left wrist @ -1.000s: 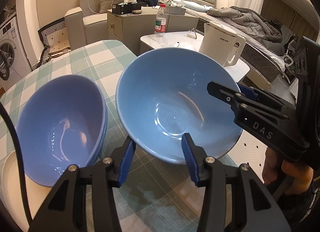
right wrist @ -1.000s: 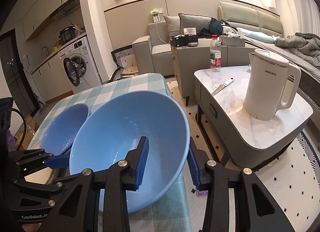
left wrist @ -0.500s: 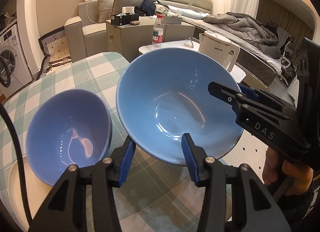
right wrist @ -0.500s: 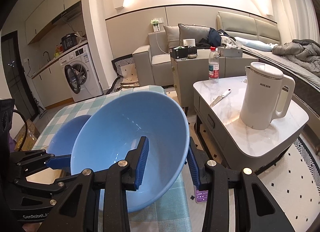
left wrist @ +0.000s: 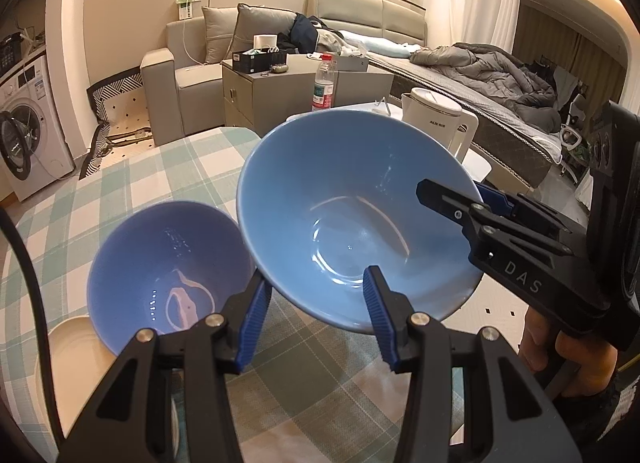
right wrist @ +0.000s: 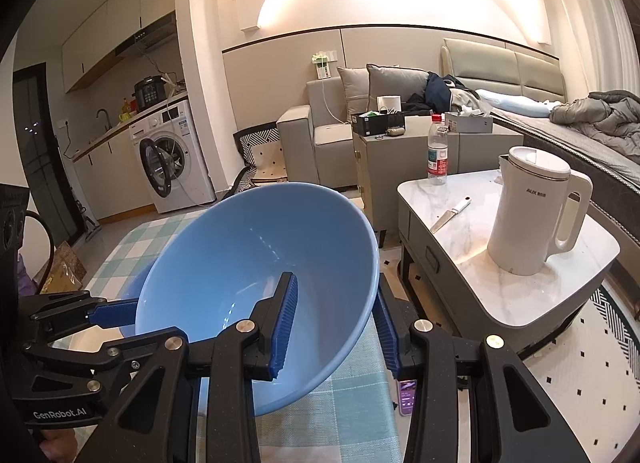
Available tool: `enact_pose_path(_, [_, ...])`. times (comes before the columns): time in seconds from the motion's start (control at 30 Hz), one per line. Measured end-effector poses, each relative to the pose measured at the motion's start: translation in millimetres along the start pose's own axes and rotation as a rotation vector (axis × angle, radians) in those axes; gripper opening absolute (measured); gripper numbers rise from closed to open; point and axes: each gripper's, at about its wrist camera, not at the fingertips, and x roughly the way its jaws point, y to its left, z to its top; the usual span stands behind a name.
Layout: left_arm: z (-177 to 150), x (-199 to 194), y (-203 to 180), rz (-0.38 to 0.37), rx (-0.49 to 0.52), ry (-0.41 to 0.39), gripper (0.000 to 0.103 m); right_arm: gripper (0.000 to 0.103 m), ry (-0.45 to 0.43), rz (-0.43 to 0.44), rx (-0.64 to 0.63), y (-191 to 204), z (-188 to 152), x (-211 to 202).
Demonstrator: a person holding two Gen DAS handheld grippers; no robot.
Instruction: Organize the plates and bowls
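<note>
A large light-blue bowl hangs tilted above the checked table, held at two rims. My left gripper is shut on its near rim, one finger inside and one outside. My right gripper is shut on the opposite rim of the same bowl; it also shows in the left wrist view. A smaller blue bowl stands below and left, on a cream plate.
A low marble side table to the right carries a white kettle, a knife and a water bottle. A phone lies on the floor by the table edge. A sofa and a washing machine stand behind.
Both grippers have lifted the large bowl higher and tipped it more. The smaller bowl and the table now look lower and farther away.
</note>
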Motion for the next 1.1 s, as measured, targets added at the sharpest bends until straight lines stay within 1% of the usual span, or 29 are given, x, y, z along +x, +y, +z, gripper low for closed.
enact_pose_path(0.37, [-1.2,-28.1,12.1,0.030,-0.005,-0.053,0.047,0.039,-0.024,0.047,0.002,16.8,2.5,-1.3])
enact_pose_path(0.7, [-2.8,-51.1,29.2,0.071,-0.015,-0.096,0.047,0.039,-0.042,0.080,0.001,41.3,4.8,0.8])
enact_pose_path(1.0, [-8.0,-63.7,49.8,0.099,-0.041,-0.115,0.047,0.039,-0.056,0.109,0.002,64.3,5.8,8.4])
enact_pose_path(1.1, [-9.7,-67.5,56.1,0.113,-0.050,-0.120,0.047,0.039,-0.074,0.119,-0.005,74.9,4.9,9.9])
